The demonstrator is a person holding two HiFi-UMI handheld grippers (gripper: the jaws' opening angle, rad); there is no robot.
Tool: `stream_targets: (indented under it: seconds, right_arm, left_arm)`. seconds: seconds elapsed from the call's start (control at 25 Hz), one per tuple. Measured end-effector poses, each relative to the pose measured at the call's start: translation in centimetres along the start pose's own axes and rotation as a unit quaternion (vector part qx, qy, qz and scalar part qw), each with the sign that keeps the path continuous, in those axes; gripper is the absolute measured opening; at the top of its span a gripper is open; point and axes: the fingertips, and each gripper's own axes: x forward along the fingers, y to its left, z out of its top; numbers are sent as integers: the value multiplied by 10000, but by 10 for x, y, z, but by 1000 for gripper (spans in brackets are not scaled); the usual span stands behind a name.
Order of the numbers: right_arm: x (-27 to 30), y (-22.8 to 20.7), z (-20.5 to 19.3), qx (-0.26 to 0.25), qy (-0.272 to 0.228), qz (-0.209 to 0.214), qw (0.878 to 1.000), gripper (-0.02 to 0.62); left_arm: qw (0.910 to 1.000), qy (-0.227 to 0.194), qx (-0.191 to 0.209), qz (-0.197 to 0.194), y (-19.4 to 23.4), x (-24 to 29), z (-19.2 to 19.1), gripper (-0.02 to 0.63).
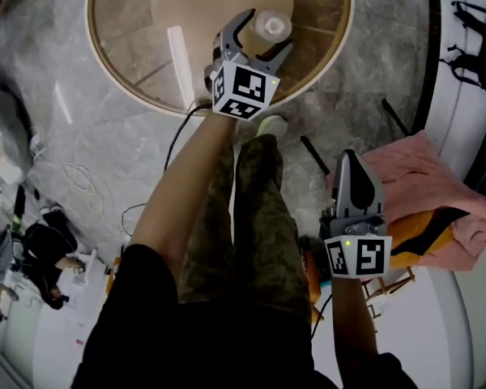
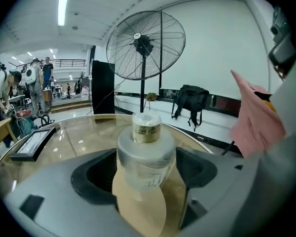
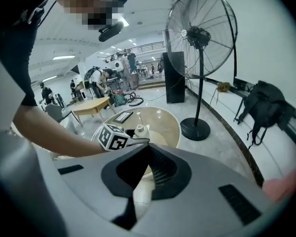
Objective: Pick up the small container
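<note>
1. One small container (image 2: 146, 154), frosted body with a gold neck and a pale cap, stands on the round glass desk (image 1: 324, 23).
2. Position: directly between the two jaws of the left claw (image 1: 266, 35), roughly centred, with a gap showing on each side.
3. Orientation: upright, long axis vertical, cap end up.
4. Left claw: released, jaws spread wide around the container without pressing on it.
5. Right claw (image 3: 147, 149): clenched on nothing, well apart from the desk, beside a pink cloth (image 1: 421, 177).
</note>
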Motion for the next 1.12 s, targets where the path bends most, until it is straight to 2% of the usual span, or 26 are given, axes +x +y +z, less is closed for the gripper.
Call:
stream_targets:
  seconds: [0.12,0.4,0.52,0.88,1.12]
  right_arm:
    - [-2,-7,-5,295,17,-82,9995,21]
    - [-1,-17,-6,427,-50,-175,9989,21]
    - [-2,-19,-9,510,-44,-207,9985,21]
    - [-8,-11,-13,494,-47,-242,9985,21]
    - [-11,0,3,374,-202,-184,9989,21]
  left_arm:
    - [10000,17,39,17,-1,5,0,371]
    - [9998,81,-162,102,4,14,-1,365]
    - [9999,44,-124,88,3,15,2,348]
    - [10000,49,-66,6,2,-2,-4,344]
    - [10000,-15,-65,51,4,-35,15,344]
